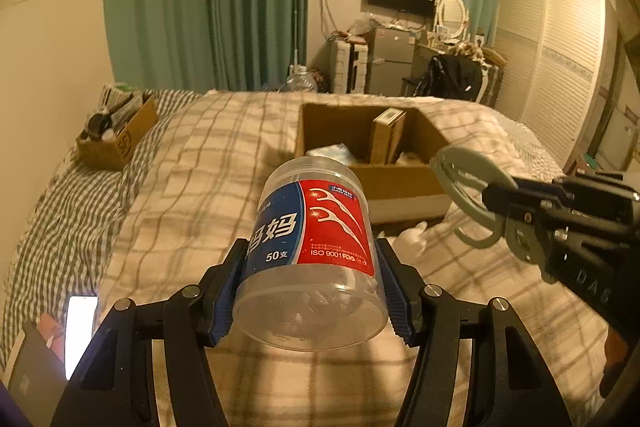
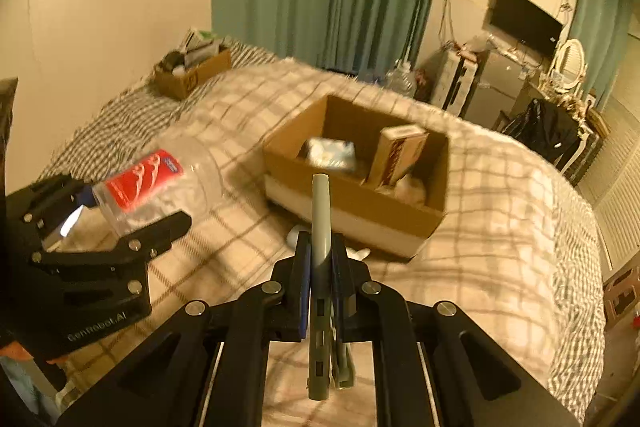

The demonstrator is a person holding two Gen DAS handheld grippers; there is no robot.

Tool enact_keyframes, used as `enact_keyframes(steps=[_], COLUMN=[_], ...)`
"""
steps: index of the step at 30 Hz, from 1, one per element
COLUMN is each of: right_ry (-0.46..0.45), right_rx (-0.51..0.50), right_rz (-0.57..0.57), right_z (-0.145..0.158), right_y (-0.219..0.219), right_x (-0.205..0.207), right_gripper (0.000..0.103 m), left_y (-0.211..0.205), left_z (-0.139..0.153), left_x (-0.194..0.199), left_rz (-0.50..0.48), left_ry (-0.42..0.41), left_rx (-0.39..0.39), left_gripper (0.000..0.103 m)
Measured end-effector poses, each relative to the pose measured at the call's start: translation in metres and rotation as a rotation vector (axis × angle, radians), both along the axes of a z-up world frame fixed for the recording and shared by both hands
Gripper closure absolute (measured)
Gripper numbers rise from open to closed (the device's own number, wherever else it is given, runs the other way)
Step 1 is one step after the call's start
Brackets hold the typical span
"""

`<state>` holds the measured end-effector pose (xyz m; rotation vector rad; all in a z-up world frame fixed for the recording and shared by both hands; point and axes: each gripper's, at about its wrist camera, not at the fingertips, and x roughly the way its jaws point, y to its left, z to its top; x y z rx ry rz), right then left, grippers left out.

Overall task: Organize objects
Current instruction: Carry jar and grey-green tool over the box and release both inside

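Note:
My left gripper (image 1: 311, 263) is shut on a clear plastic floss-pick jar (image 1: 314, 247) with a red and blue label, held tilted above the bed; the jar also shows in the right wrist view (image 2: 148, 183). My right gripper (image 2: 320, 259) is shut on a grey plastic clamp tool (image 2: 321, 223), seen edge-on; the tool also shows in the left wrist view (image 1: 466, 183), near the box's front right corner. An open cardboard box (image 1: 400, 183) sits on the bed ahead, also in the right wrist view (image 2: 352, 199), holding a small brown carton (image 2: 396, 155) and a bluish packet (image 2: 330, 153).
A checked blanket (image 1: 192, 187) covers the bed. A second cardboard box (image 1: 116, 135) full of items sits at the far left by the wall. A small white object (image 1: 412, 239) lies before the main box. A lit phone (image 1: 80, 331) lies at the near left. Furniture stands beyond the bed.

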<state>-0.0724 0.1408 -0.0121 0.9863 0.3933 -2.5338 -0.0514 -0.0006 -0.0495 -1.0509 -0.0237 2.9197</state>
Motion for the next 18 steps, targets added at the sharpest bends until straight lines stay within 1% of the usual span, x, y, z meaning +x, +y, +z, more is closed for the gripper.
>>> enact_keyframes(steps=[6, 8, 10, 14, 16, 18], right_ry=[0.071, 0.091, 0.105, 0.122, 0.122, 0.116], right_rx=[-0.024, -0.029, -0.031, -0.024, -0.018, -0.015], right_rz=[-0.039, -0.052, -0.066, -0.098, -0.121, -0.141], right_z=[0.037, 0.048, 0.058, 0.072, 0.075, 0.077], right_y=[0.015, 0.019, 0.022, 0.026, 0.026, 0.027], right_x=[-0.018, -0.029, -0.043, -0.071, -0.087, -0.105], right_gripper=[0.095, 0.095, 0.095, 0.095, 0.095, 0.095], left_y=[0.015, 0.017, 0.018, 0.017, 0.015, 0.016], left_z=[0.022, 0.030, 0.039, 0.055, 0.058, 0.057], left_x=[-0.025, -0.037, -0.048, -0.081, -0.098, -0.114], left_rz=[-0.040, -0.048, -0.040, -0.031, -0.031, -0.038], left_ry=[0.037, 0.049, 0.079, 0.121, 0.141, 0.141], left_rx=[0.012, 0.015, 0.008, -0.008, -0.010, -0.011], left_gripper=[0.040, 0.040, 0.040, 0.040, 0.040, 0.040])
